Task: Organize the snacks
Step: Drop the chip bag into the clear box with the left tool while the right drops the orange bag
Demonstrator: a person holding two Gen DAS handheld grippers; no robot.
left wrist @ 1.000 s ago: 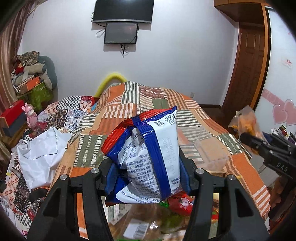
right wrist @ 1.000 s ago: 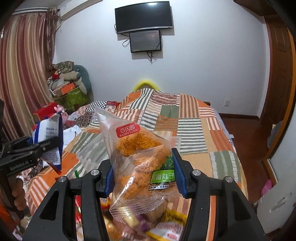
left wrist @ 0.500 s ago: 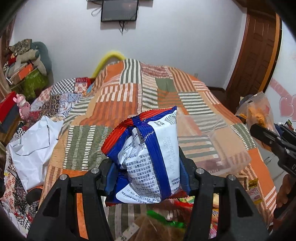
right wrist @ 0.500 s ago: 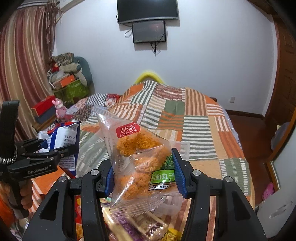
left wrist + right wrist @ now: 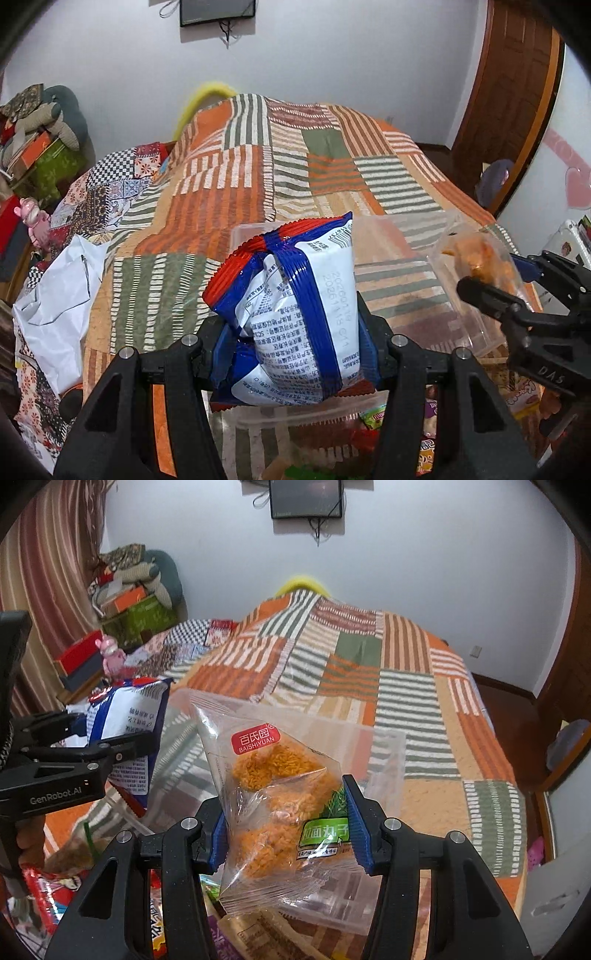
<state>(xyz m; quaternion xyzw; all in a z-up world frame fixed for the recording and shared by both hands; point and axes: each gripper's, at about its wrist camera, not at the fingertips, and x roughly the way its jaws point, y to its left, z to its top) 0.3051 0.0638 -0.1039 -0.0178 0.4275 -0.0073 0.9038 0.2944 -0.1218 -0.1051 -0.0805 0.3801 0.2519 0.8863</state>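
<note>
The big bed with its striped quilt filled more of both views than a moment before, because both hands had come lower and tipped down toward it. The clear box on the bed now sat just behind both snack bags, when a second ago it was farther off. That looked like both bags were about to go into the box. The box had see-through walls, so its near rim was easy to bump. There was open quilt behind the box, but a pile of loose snacks lay just in front of it. The left tool was clenched on the blue and white bag, over the box's left end. The right tool was squeezing the clear bag of orange balls, over the box's right part.
</note>
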